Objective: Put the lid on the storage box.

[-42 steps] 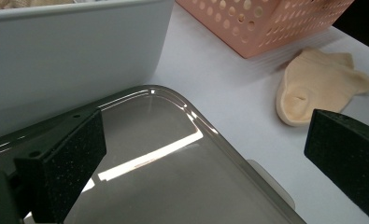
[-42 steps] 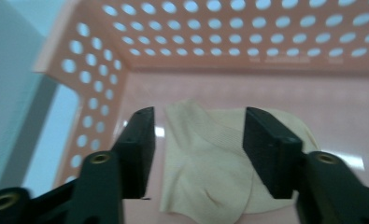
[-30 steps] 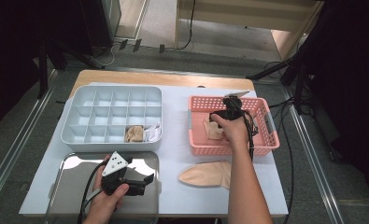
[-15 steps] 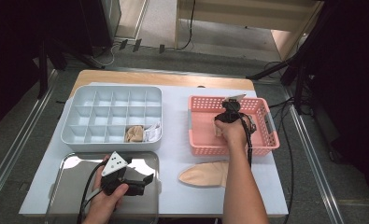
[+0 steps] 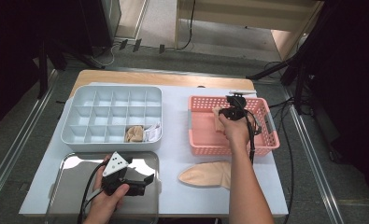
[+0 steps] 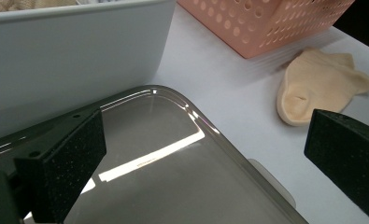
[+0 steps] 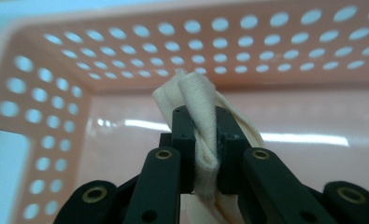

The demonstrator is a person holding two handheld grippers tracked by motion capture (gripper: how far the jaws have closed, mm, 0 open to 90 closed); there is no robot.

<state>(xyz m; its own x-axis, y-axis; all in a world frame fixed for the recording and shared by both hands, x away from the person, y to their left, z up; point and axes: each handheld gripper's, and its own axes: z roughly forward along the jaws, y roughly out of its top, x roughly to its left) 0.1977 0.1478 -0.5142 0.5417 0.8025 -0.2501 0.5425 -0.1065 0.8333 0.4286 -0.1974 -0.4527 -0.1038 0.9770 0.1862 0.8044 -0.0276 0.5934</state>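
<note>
Right gripper (image 7: 204,154): jaws have just been closing, pads now clamped on a bunched fold of a cream knit fabric sock (image 7: 198,100), cloth sticking up above the tips and trailing below them. In the high view the right gripper (image 5: 232,112) points away from the person, over the inside of the pink perforated plastic basket (image 5: 266,140), far-left part of it, with the sock (image 5: 217,119) hanging at its left side; forearm comes in from the near edge, crossing the basket's near rim. Basket walls sit close on the far and left sides of the jaws; basket floor under them looks bare and glossy. Left gripper (image 5: 147,179): jaws wide apart, nothing between them, lying low over the shiny grey metal tray (image 5: 70,186) at the near left, hand gripping the body, tips pointing right. From the left gripper view the tray's rounded right corner (image 6: 191,116) is just ahead, the wall of the pale grey-blue plastic compartment organiser (image 6: 79,56) just beyond the tray's far edge. Open white tabletop (image 5: 173,140) between organiser and basket. A second cream sock, lying flat (image 5: 205,175), rests on the table near the basket's near edge, right of the tray. Organiser (image 5: 70,135): near row holds a rolled beige sock (image 5: 134,134) and next to it on the right a white bundle (image 5: 152,133); other cells look empty.
</note>
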